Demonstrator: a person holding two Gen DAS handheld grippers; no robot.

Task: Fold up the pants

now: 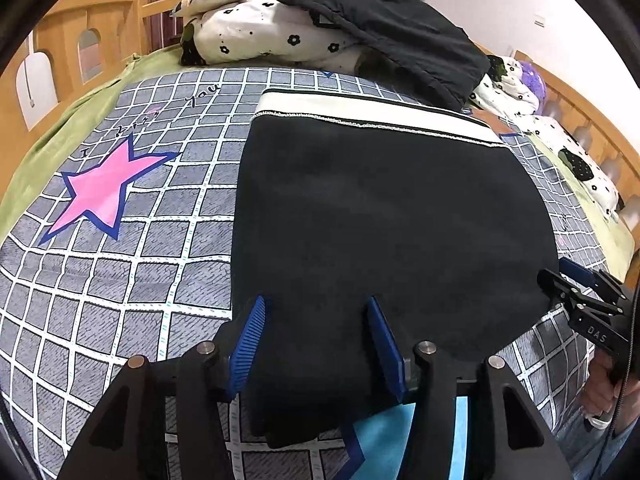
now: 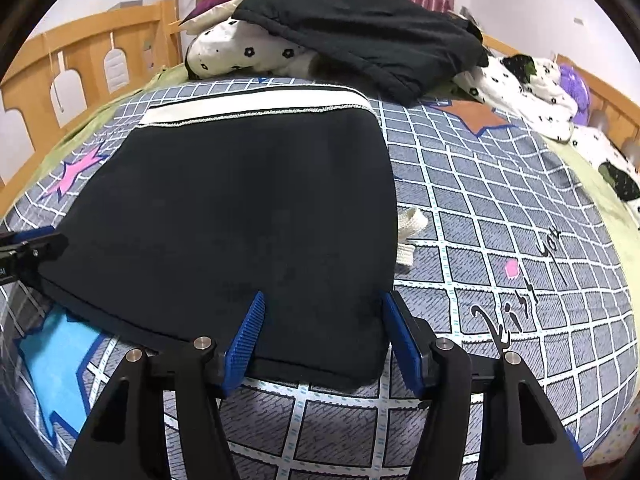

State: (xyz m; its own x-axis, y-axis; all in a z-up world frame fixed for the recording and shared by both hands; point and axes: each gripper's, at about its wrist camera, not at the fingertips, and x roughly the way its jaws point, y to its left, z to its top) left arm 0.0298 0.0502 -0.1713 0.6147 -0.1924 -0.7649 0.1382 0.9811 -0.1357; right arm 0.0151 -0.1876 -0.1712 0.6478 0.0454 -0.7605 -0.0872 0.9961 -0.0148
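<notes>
Here, line by line:
Pants: the black pants (image 1: 384,216) lie folded flat on the grid-patterned bedspread (image 1: 120,280), at its near edge; the white waistband (image 1: 360,110) is on the far side, toward the headboard end.
Left gripper: the left gripper (image 1: 318,320) has its blue fingers spread apart, released, straddling the near left part of the pants' edge; whether they touch the cloth I cannot tell.
Right gripper: the right gripper (image 2: 324,316) is likewise released, fingers wide, over the near right corner of the pants.
Drawstring: a white drawstring (image 2: 410,232) pokes out at the pants' right edge onto the bedspread.
Far edge of bed: a black jacket (image 2: 360,28) drapes over a flower-print quilt (image 2: 240,54).
Bedspread marks: pink star (image 1: 100,192) left of the pants.
</notes>
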